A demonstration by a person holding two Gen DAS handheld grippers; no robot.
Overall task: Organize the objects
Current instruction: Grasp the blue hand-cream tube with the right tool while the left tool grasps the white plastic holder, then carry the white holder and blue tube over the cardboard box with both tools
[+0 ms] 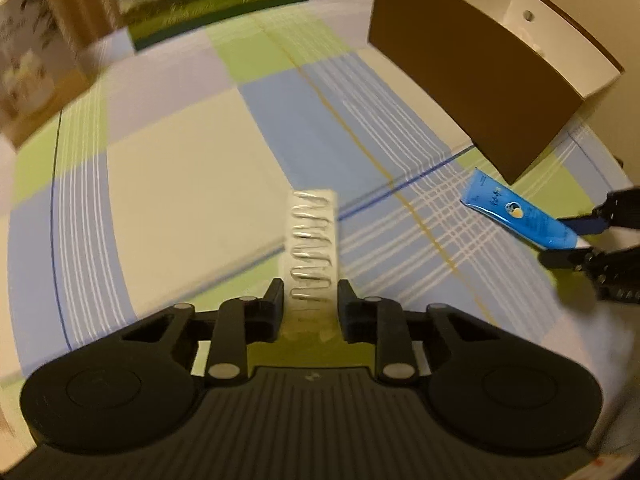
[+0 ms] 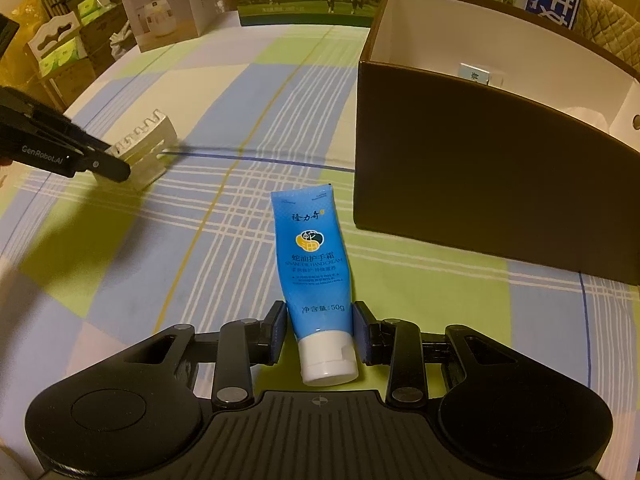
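On my left, the left gripper is clamped on a clear packet of paper clips. The right gripper pinches the blue hand cream tube near its cap. Only the right view shows inside the brown box (a small carton there). Checked cloth covers the table.

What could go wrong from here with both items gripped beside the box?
The right hand-held gripper pinches the blue hand cream tube low, near its cap, so its long end may sag and catch the brown box wall. The left hand-held gripper holds the clear clip packet by one end; it may slip.
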